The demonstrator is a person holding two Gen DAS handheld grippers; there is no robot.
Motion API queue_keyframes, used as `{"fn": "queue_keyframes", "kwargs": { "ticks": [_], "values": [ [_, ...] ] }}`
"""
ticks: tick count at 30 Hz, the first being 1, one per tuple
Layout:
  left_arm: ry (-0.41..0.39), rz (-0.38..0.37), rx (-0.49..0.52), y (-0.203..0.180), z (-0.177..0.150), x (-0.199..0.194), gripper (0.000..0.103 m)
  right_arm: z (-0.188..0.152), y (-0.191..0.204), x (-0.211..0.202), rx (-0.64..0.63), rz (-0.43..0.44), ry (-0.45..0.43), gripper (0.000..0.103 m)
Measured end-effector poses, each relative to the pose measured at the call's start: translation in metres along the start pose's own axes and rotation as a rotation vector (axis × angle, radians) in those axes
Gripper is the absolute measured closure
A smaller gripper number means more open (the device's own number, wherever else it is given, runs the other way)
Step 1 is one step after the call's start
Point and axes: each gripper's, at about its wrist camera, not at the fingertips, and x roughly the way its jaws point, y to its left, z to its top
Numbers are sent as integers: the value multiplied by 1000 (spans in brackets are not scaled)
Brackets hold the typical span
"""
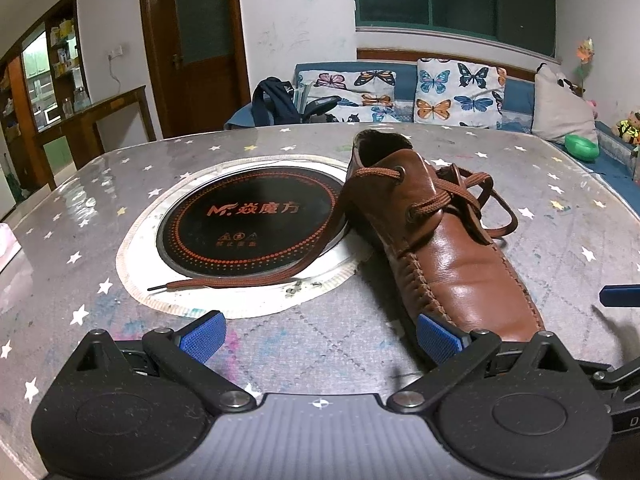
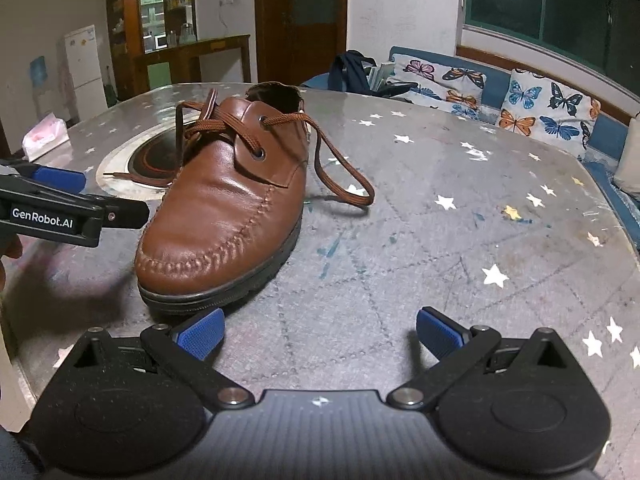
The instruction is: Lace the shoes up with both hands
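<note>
The hob [image 1: 248, 224] set into the counter [image 1: 540, 240] carries an orange logo, "M" followed by three Chinese characters, with small warning signs and a line of tiny print beneath that is too small to read. In the right wrist view the left tool [image 2: 60, 184] shows white lettering on its black side: "GenRobot.AI".

The shoe [image 1: 448, 256], brown leather with a stitched toe, stands upright on the counter, its heel end just beside the hob's pale rim. Its lace [image 1: 256, 276] is threaded through the eyelets and crosses over the tongue. One end runs down the shoe's side and across the hob, its black tip lying on the rim. The other end loops [image 2: 344, 176] on the counter on the far side of the shoe.

The left tool [image 1: 320, 338] is released, its blue pads wide apart and empty. Its right pad sits in front of the shoe's toe; I cannot tell whether it touches the leather. The right tool [image 2: 320, 334] is also released and holds nothing, with the shoe's toe just ahead of its left pad and bare counter between the pads.

In the left wrist view only a blue tip of the right tool [image 1: 620, 295] shows at the right edge. The shoe's toe is partly hidden behind the left tool's linkage. A bit of a hand shows at the left edge of the right wrist view.
</note>
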Motion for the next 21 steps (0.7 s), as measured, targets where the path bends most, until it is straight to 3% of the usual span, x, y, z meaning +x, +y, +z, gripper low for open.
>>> {"fn": "queue_keyframes", "kwargs": {
  "ticks": [21],
  "values": [
    [36, 9, -1, 10, 3, 21, 0, 2, -24, 6, 7, -60, 10, 0]
  ]
}}
